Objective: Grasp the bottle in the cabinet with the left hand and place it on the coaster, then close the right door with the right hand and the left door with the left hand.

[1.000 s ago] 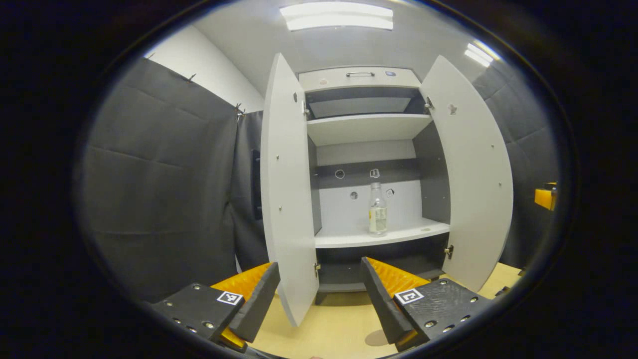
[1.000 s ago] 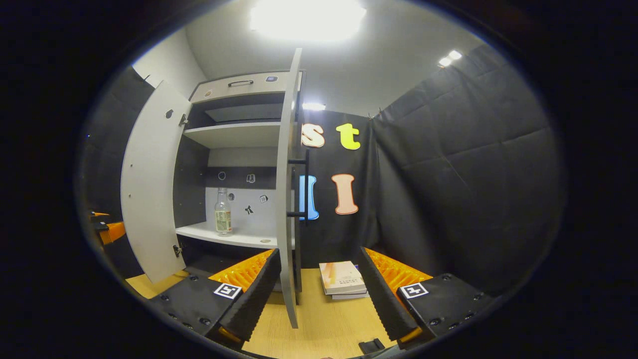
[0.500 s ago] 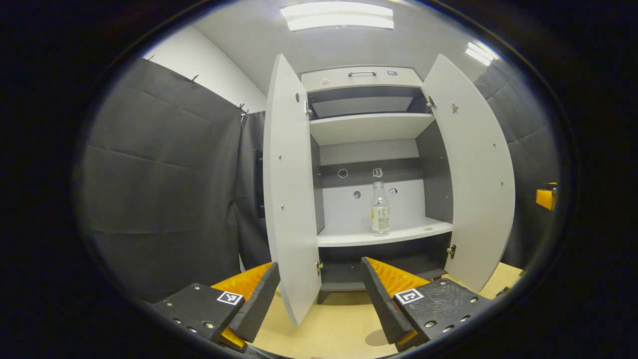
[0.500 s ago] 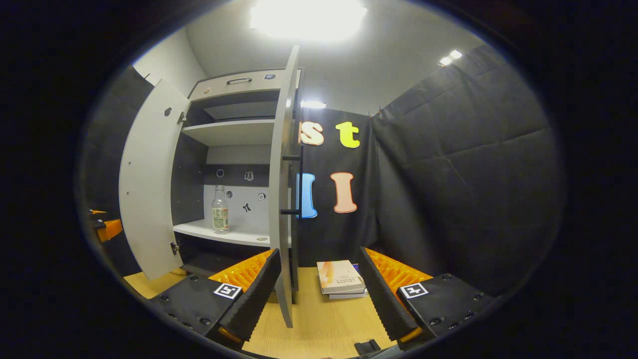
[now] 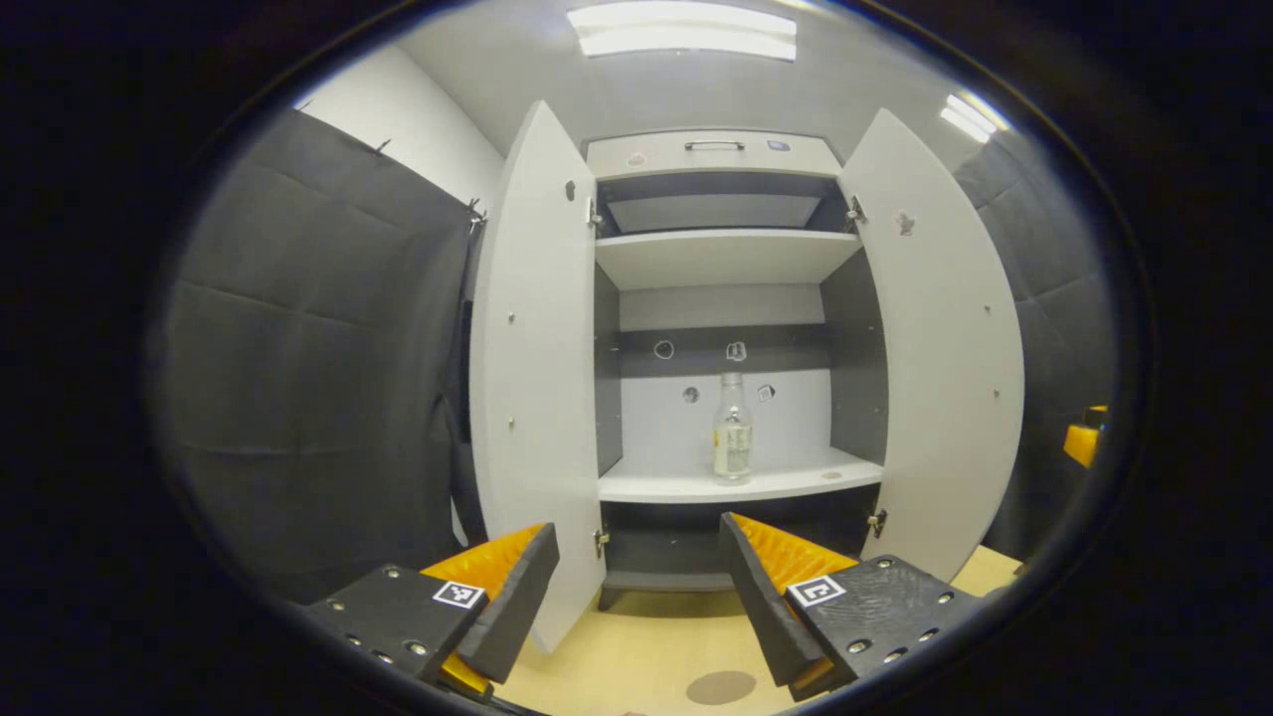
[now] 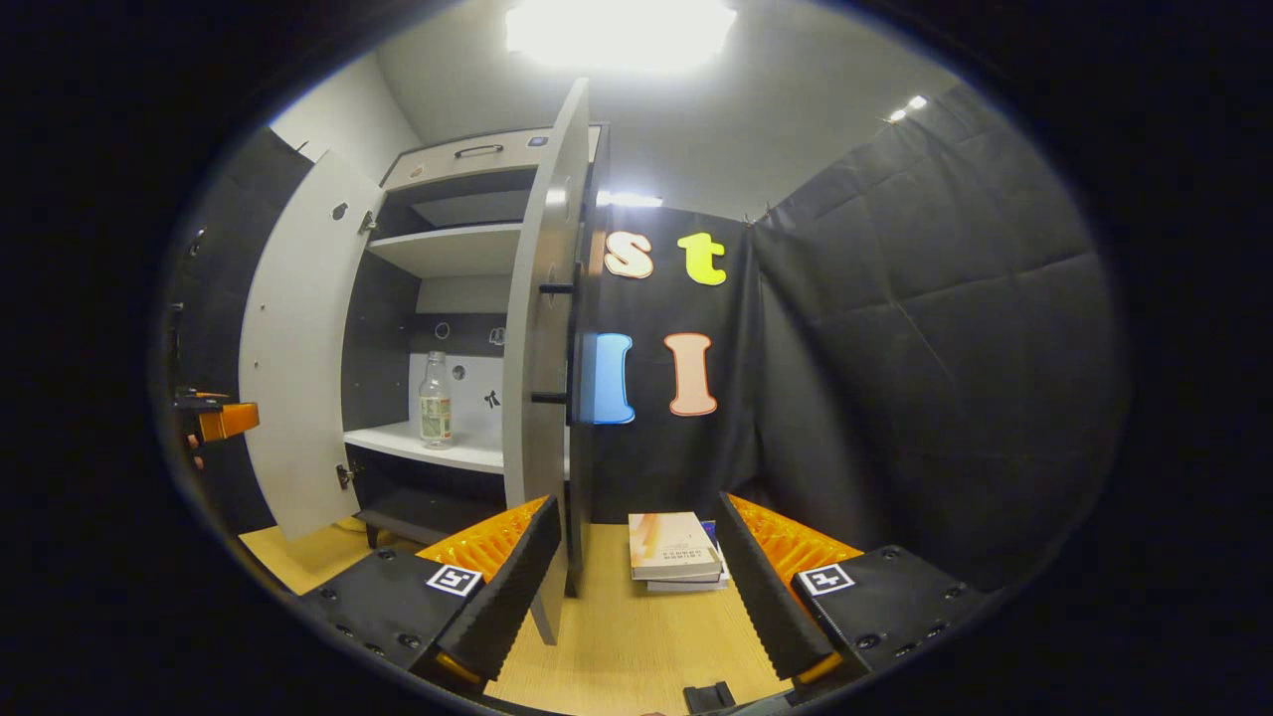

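A clear bottle (image 5: 732, 428) with a pale label stands upright on the lower shelf (image 5: 741, 485) of a white cabinet whose two doors hang wide. My left gripper (image 5: 636, 587) is open and faces the cabinet from some way in front, level with the shelf's underside. A round brown coaster (image 5: 722, 686) lies on the wooden table just under its fingers. In the right gripper view the bottle (image 6: 434, 400) appears past the right door (image 6: 542, 328), whose black handle (image 6: 559, 343) faces me. My right gripper (image 6: 636, 587) is open, empty, beside that door's edge.
A stack of books (image 6: 678, 552) lies on the table between the right gripper's fingers, by the black booth wall. The left door (image 5: 537, 358) stands in front of the left gripper's left finger. The other gripper (image 6: 219, 418) appears at the far left.
Both grippers have shifted: the left view now faces the cabinet more squarely, with the coaster more in sight. The right view has slid right of the right door's edge.
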Motion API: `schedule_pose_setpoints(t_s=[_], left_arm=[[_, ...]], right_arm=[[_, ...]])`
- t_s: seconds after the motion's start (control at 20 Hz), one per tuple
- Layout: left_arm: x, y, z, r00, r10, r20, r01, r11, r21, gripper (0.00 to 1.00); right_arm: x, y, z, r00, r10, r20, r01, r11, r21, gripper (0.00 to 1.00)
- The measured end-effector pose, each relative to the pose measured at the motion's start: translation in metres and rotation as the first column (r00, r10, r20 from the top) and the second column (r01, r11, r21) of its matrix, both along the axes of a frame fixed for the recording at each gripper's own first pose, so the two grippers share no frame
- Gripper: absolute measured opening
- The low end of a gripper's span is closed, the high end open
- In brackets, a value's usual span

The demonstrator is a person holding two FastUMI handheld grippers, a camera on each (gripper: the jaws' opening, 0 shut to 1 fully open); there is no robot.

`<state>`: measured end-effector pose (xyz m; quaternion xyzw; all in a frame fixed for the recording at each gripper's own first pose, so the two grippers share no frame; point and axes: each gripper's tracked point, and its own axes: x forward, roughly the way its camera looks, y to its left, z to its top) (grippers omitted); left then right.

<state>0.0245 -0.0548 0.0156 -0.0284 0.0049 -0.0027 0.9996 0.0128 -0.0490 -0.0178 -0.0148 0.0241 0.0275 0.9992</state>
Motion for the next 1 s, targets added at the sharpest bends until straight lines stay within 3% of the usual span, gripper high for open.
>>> schedule_pose_setpoints(t_s=[0.35, 1.0], left_arm=[[0.049, -0.037, 0.026, 0.999, -0.053, -0.002, 0.053, 0.999, -0.006, 0.94], [0.201, -0.066, 0.061, 0.983, -0.178, 0.043, 0.180, 0.983, -0.044, 0.94]], right_arm=[[0.008, -0.025, -0.016, 0.999, -0.001, -0.036, 0.002, 1.000, 0.020, 0.99], [0.028, -0.039, -0.021, 0.980, -0.194, -0.039, 0.195, 0.981, 0.008, 0.99]])
